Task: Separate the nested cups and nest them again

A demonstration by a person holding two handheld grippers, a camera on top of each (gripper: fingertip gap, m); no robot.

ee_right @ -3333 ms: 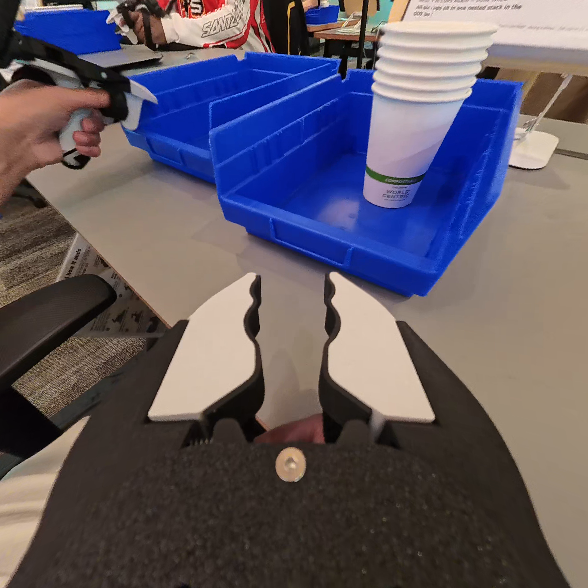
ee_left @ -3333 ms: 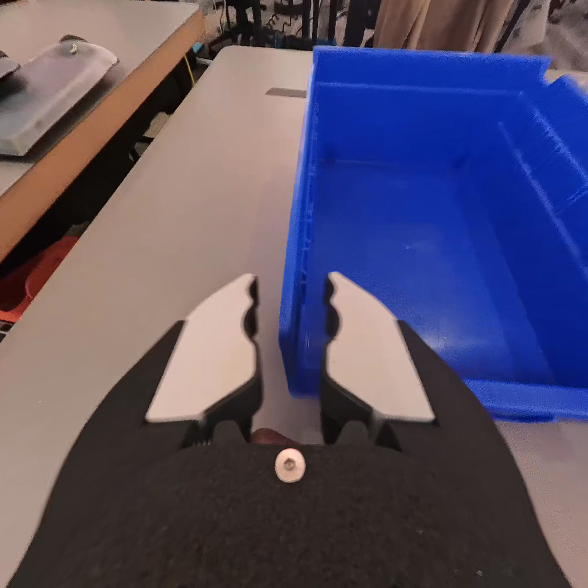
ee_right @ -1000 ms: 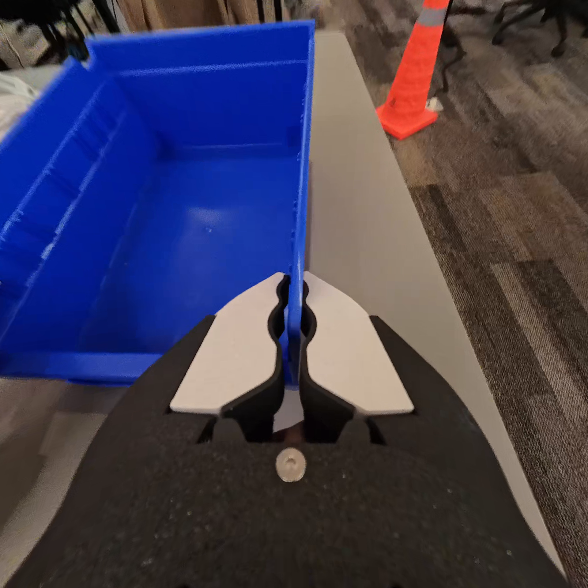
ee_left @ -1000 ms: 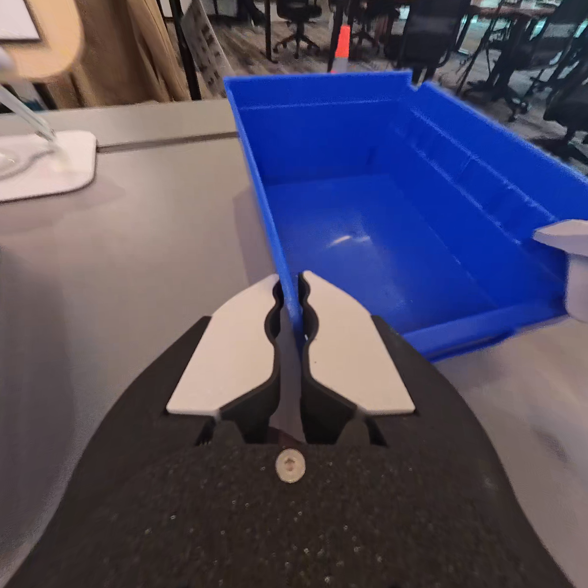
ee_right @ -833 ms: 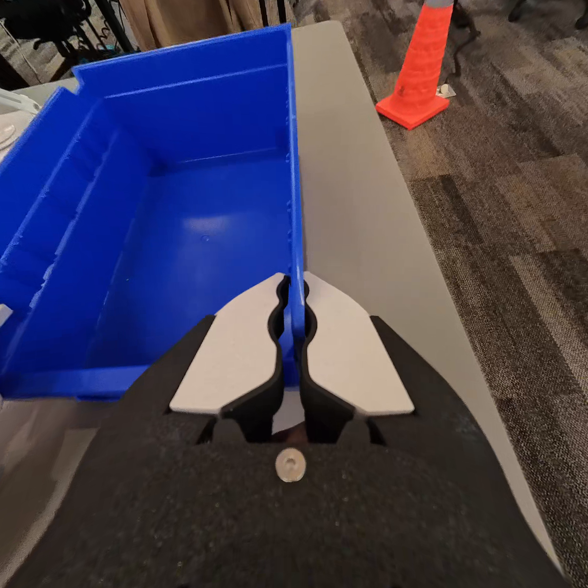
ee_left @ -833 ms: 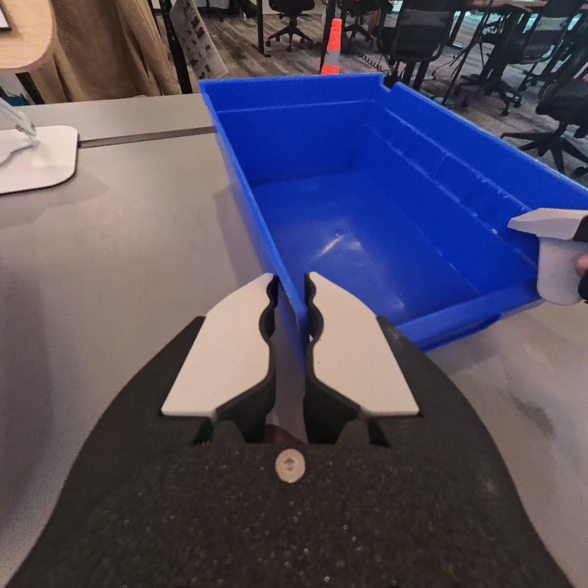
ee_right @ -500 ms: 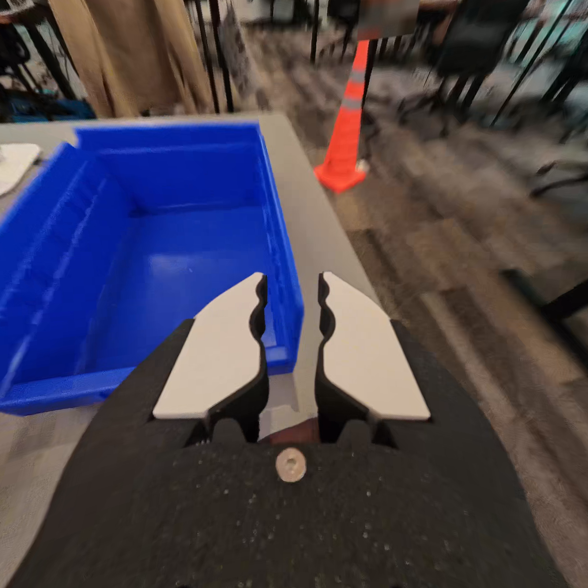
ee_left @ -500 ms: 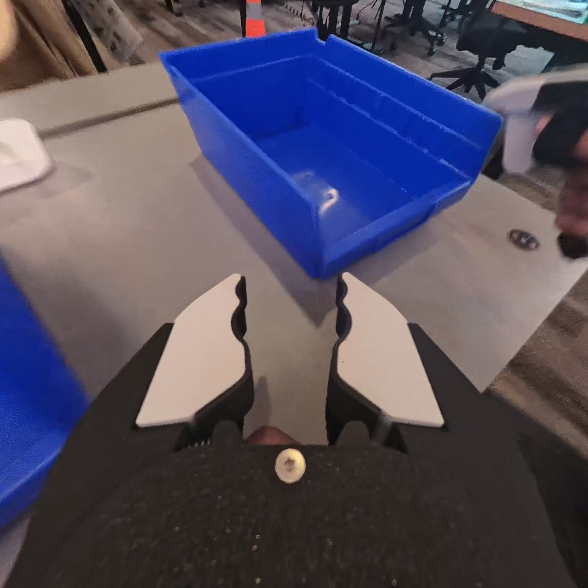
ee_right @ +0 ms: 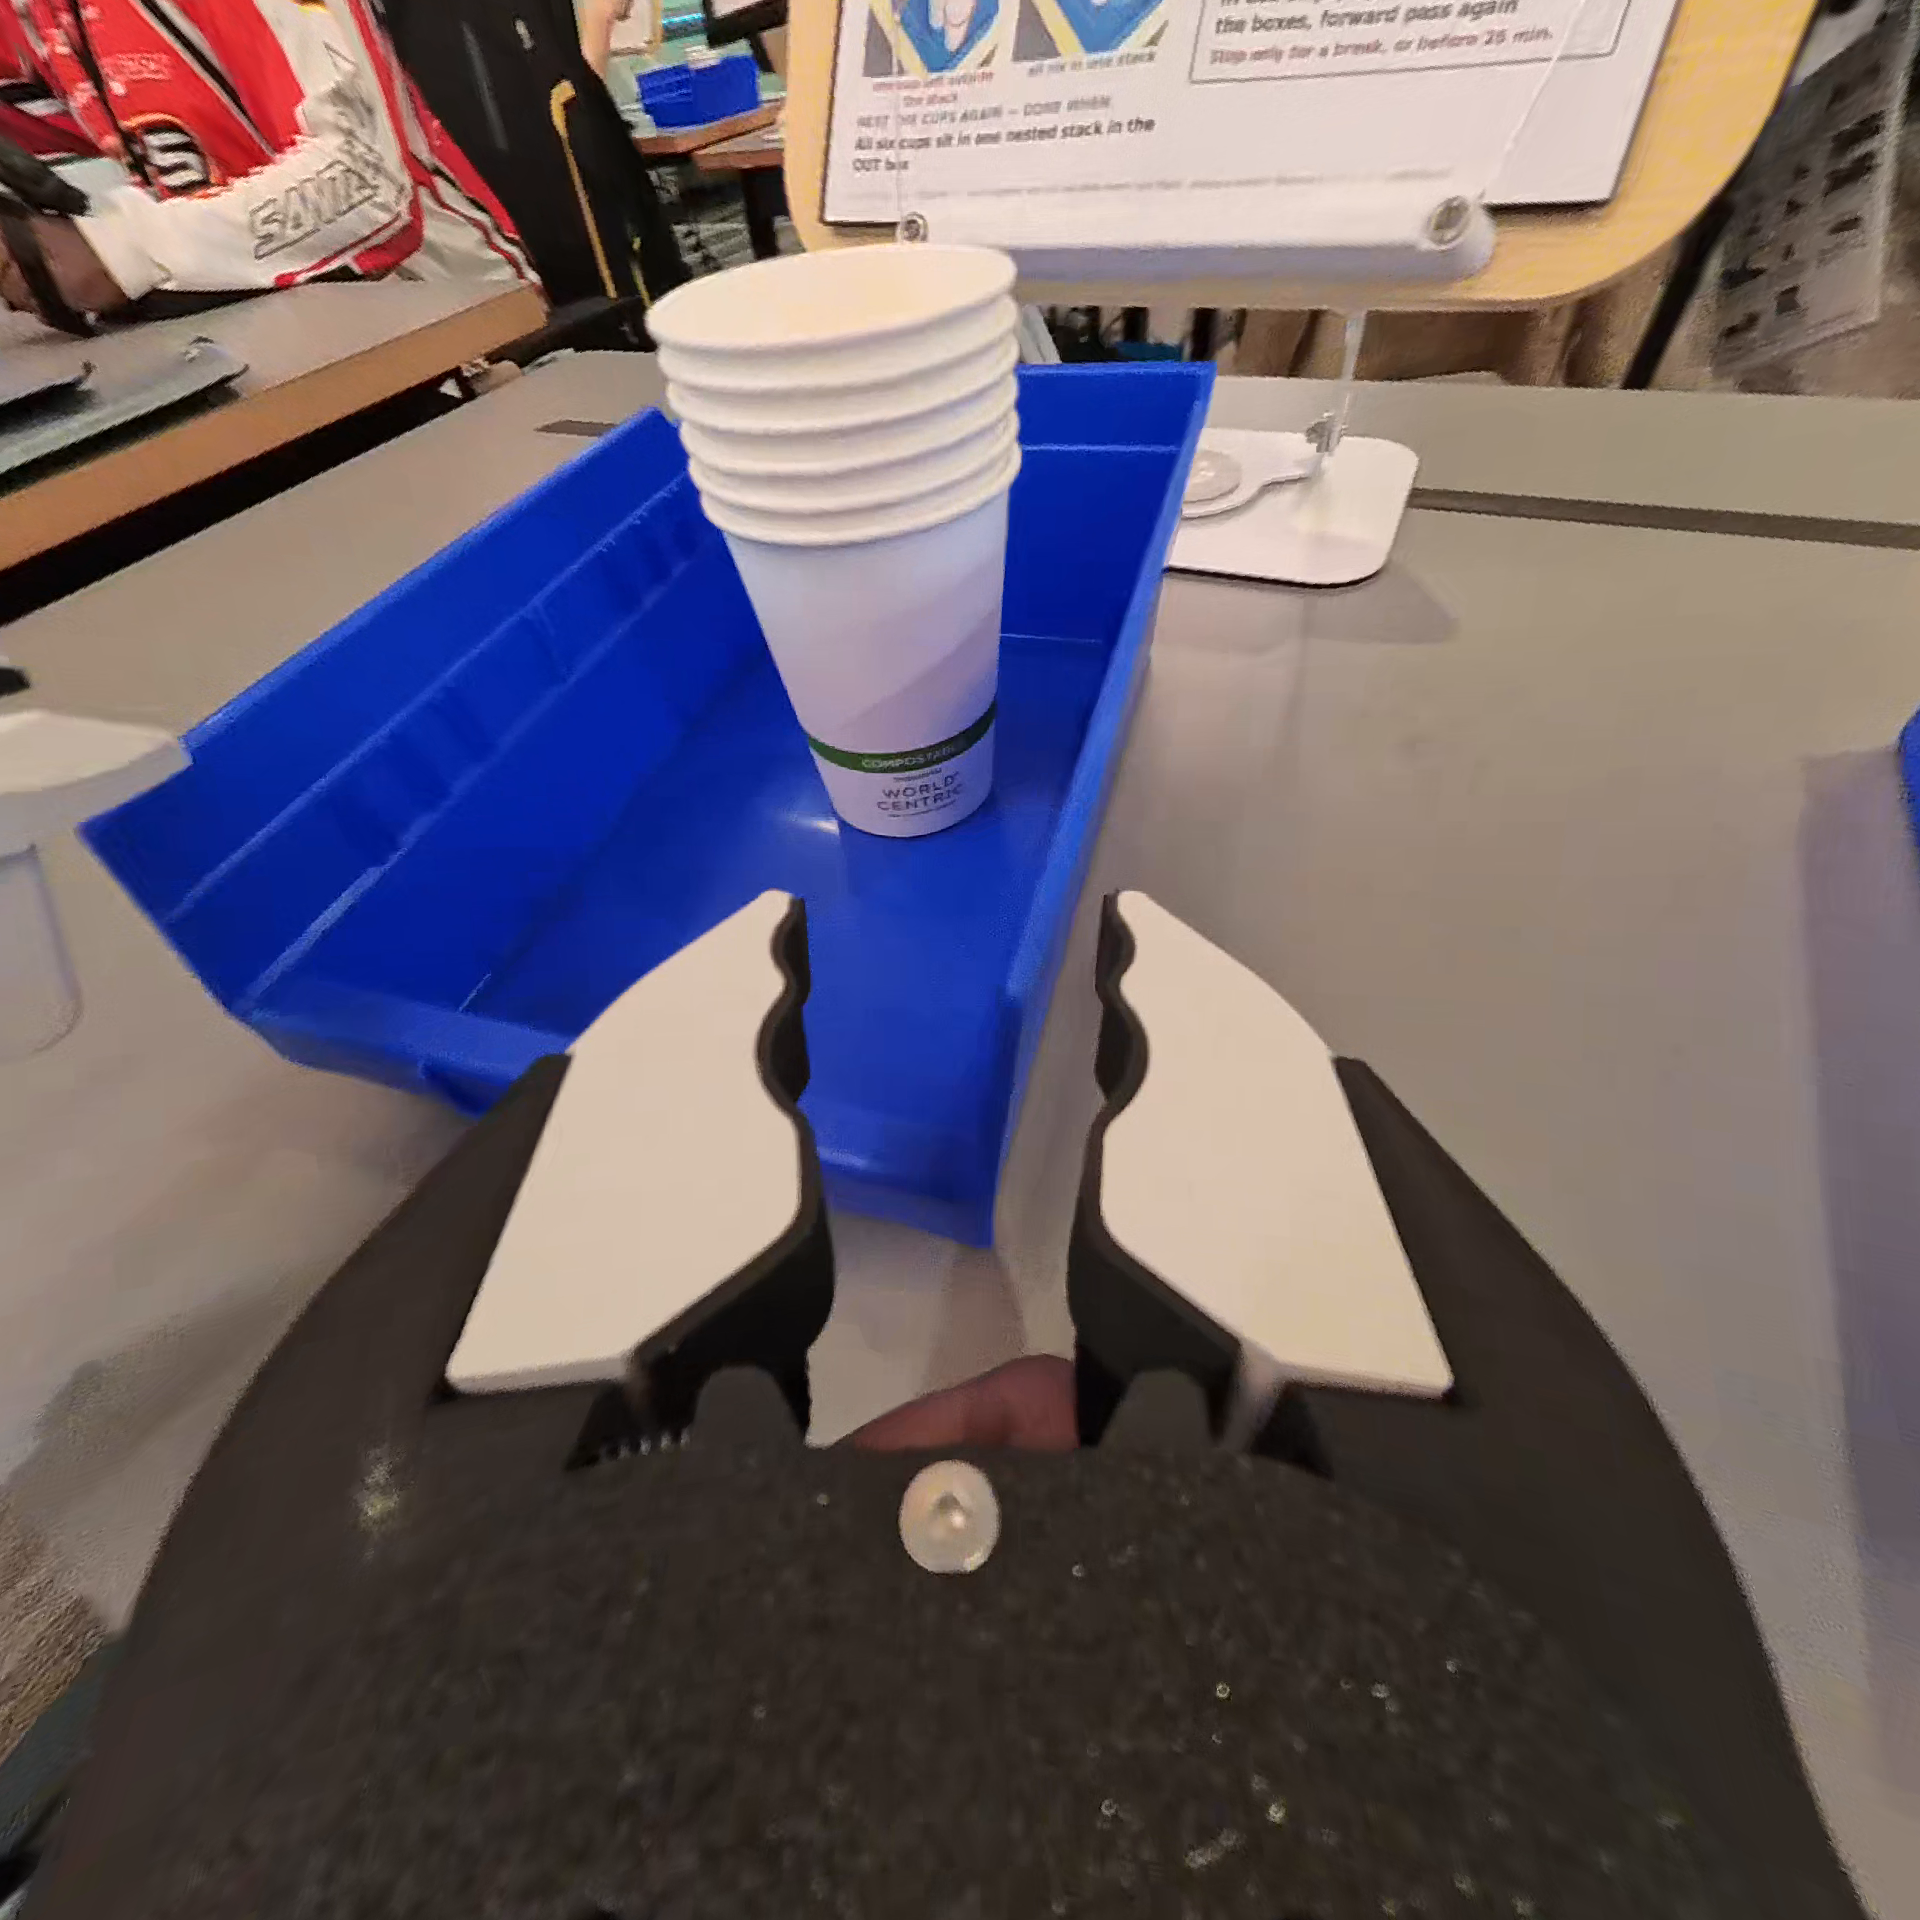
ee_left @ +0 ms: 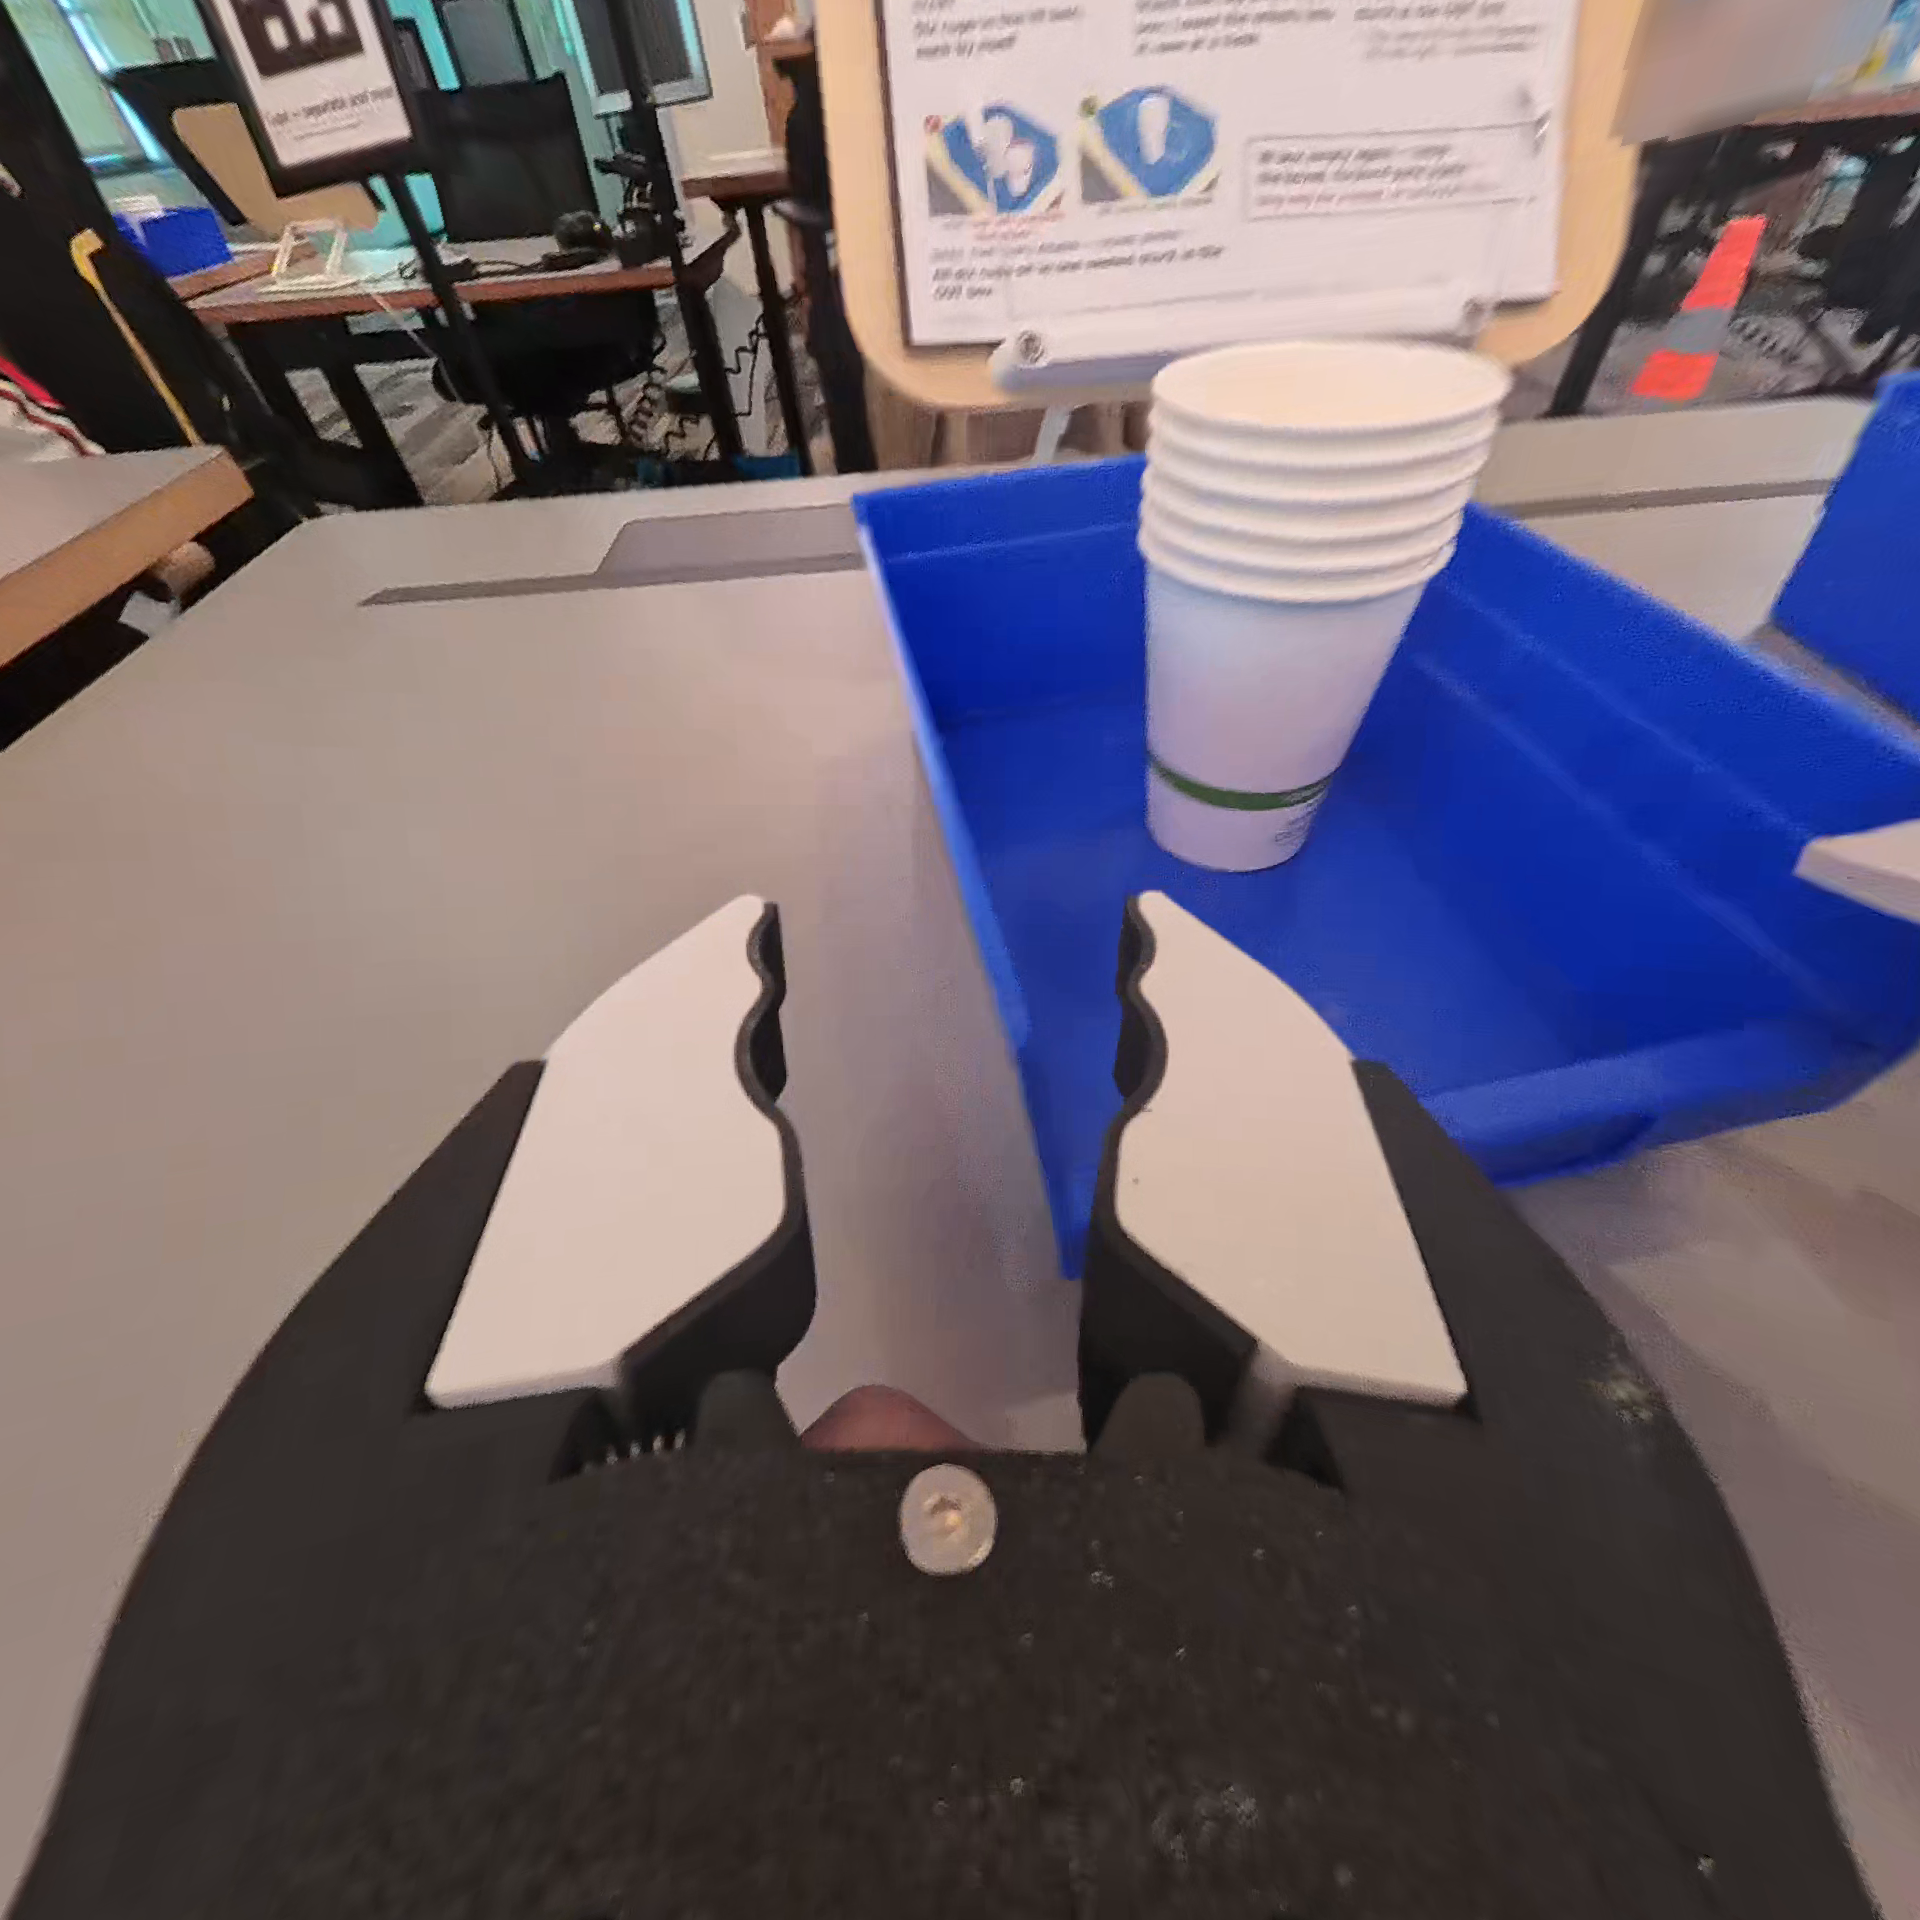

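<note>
Grey flat-topped desk (ee_left: 416, 831) carrying a blue rectangular plastic bin (ee_left: 1621, 831), seen from both wrist views. Behind the bin, a tan rounded board (ee_right: 1558, 249) bearing a white instruction sheet stands on a white flat base (ee_right: 1320, 520). A nested stack of white paper cups (ee_left: 1288, 582), the lowest ringed by a green band, stands upright on the bin floor toward its far end. Left claw (ee_left: 948, 987), released and empty, hovers over the bin's near left corner, the side wall running between its white fingers (ee_left: 644, 1143). Right claw (ee_right: 948, 977), likewise released and empty, straddles the near right corner (ee_right: 997, 1195) of the same bin.
</note>
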